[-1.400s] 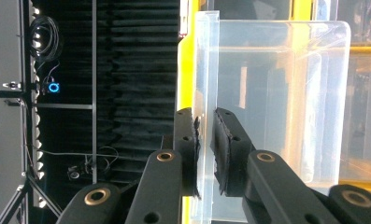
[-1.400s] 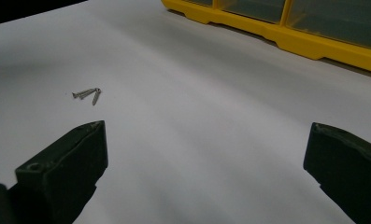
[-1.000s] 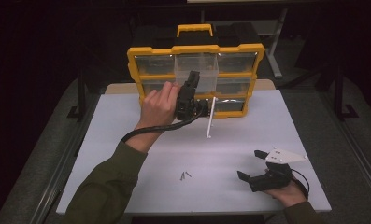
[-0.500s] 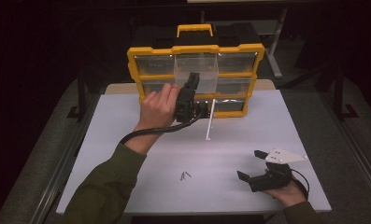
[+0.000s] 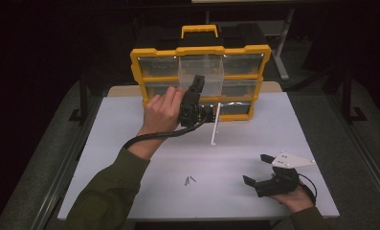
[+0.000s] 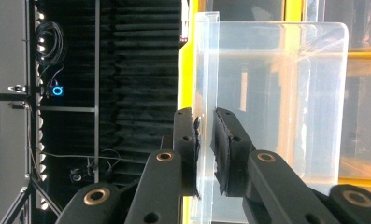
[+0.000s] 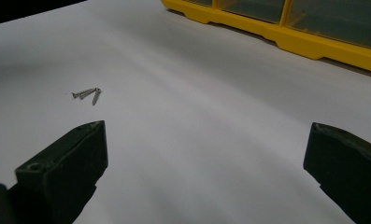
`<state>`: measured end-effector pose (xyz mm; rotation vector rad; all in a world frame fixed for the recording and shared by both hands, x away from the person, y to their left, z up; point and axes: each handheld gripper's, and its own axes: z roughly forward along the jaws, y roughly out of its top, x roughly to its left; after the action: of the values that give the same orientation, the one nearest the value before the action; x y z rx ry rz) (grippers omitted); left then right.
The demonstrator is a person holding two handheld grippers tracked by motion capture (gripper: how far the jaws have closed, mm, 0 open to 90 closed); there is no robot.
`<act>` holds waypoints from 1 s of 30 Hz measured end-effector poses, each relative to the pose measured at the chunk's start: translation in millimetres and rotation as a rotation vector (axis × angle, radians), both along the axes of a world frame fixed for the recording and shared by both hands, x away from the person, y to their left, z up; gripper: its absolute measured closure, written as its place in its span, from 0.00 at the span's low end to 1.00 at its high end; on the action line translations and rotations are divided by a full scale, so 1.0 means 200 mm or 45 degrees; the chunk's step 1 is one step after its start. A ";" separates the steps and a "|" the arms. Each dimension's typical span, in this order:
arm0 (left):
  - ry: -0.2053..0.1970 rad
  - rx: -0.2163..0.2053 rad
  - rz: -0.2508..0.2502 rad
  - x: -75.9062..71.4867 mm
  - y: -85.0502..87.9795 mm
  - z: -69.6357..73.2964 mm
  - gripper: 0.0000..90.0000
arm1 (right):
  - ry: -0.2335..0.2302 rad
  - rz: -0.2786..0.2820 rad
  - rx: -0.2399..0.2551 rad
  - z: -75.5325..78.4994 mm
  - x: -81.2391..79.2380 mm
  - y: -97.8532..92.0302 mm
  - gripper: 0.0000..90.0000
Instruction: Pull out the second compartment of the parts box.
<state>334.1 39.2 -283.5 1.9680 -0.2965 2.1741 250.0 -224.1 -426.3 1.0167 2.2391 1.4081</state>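
Note:
A yellow organiser (image 5: 200,50) with clear drawers stands upright at the back of the white table (image 5: 130,124). Its top middle clear drawer (image 5: 204,72) is pulled out toward me. My left gripper (image 5: 197,81) is raised in front of it. In the left gripper view that gripper (image 6: 205,140) is shut on the thin front wall of the clear drawer (image 6: 276,93). My right gripper (image 5: 255,168) rests near the table's front right, open with nothing between its jaws. A few small screws (image 5: 189,180) lie left of it, also seen as screws (image 7: 87,93) ahead of the right gripper (image 7: 206,149).
A thin white stick (image 5: 215,123) leans against the organiser's lower front. The organiser's yellow base (image 7: 286,35) runs across the top of the right gripper view. Dark floor and stands surround the table.

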 end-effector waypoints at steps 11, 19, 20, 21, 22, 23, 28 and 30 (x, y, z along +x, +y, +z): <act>-0.019 -0.009 0.007 -0.01 0.01 -0.01 0.81 | 0.001 -0.002 -0.001 0.00 0.00 0.00 0.00; -0.036 -0.030 0.015 -0.01 0.03 -0.04 0.69 | 0.004 -0.003 -0.002 0.00 0.00 0.00 0.00; -0.047 -0.036 0.013 -0.01 0.04 -0.04 0.67 | 0.004 -0.002 -0.003 0.00 0.00 0.00 0.00; -0.046 -0.033 0.016 -0.02 0.04 -0.05 0.66 | 0.005 -0.003 -0.003 0.00 0.00 0.00 0.00; -0.045 -0.037 0.017 -0.02 0.04 -0.05 0.65 | 0.004 -0.003 -0.004 0.00 0.00 0.00 0.00; -0.045 -0.040 0.013 -0.02 0.04 -0.06 0.63 | 0.004 -0.004 -0.004 0.00 0.00 0.00 0.00; -0.037 -0.051 0.004 -0.03 0.05 -0.09 0.58 | 0.003 -0.007 -0.004 0.00 0.00 0.00 0.00; -0.030 -0.060 0.003 -0.03 0.05 -0.10 0.56 | 0.004 -0.009 -0.003 0.00 0.01 0.00 0.00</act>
<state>327.9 49.3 -303.7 1.9199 -0.2441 2.1866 251.1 -224.4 -427.2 1.0255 2.2372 1.4012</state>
